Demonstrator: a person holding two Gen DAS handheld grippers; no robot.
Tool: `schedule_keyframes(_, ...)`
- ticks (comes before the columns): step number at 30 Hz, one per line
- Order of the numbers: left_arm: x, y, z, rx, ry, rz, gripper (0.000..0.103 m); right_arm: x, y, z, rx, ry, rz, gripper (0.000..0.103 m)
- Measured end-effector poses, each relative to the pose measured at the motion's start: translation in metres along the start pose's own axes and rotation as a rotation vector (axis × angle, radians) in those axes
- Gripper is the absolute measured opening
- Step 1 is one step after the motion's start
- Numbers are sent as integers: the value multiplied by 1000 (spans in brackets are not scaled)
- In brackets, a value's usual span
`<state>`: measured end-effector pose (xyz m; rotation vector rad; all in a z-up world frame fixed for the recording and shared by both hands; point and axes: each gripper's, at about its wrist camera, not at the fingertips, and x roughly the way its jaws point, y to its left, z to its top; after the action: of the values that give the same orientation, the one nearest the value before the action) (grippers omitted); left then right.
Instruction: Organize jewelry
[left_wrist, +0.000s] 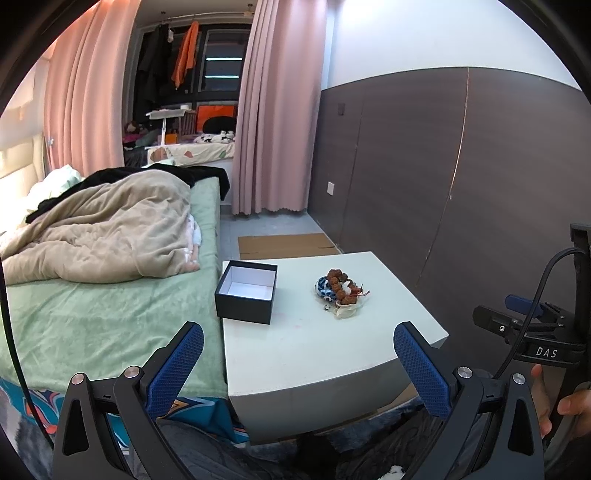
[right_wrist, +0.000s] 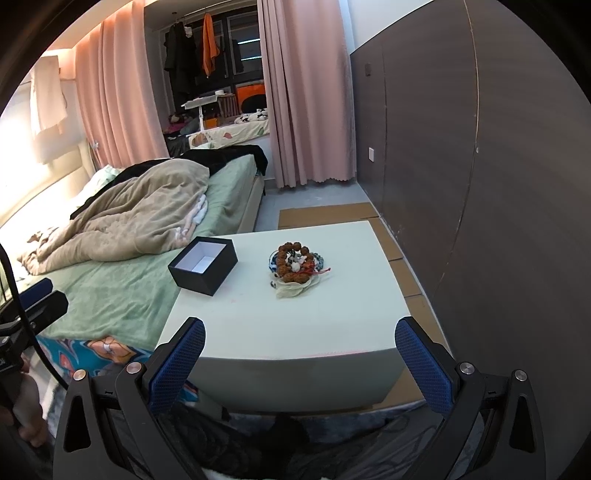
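A pile of jewelry (left_wrist: 340, 293) lies on a white low table (left_wrist: 317, 350): a brown bead bracelet on top, blue beads, red cord and a pale piece under it. The pile also shows in the right wrist view (right_wrist: 295, 267). An open black box with a white inside (left_wrist: 246, 292) stands at the table's left edge, empty; it also shows in the right wrist view (right_wrist: 203, 265). My left gripper (left_wrist: 299, 365) is open and empty, short of the table's near edge. My right gripper (right_wrist: 300, 363) is open and empty, also short of the near edge; it shows at the right of the left wrist view (left_wrist: 524, 317).
A bed with a green sheet (left_wrist: 92, 314) and a beige blanket (left_wrist: 110, 229) touches the table's left side. A dark panelled wall (left_wrist: 461, 184) runs along the right. Flat cardboard (left_wrist: 284, 245) lies on the floor behind the table. Pink curtains (left_wrist: 273, 110) hang at the back.
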<state>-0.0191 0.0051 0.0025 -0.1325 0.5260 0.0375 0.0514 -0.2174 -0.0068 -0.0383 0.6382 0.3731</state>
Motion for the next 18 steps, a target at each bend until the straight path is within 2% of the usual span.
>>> schedule_keyframes(18,8,-5,7,8,3,3,103,3,1,7,2,-13,23,103)
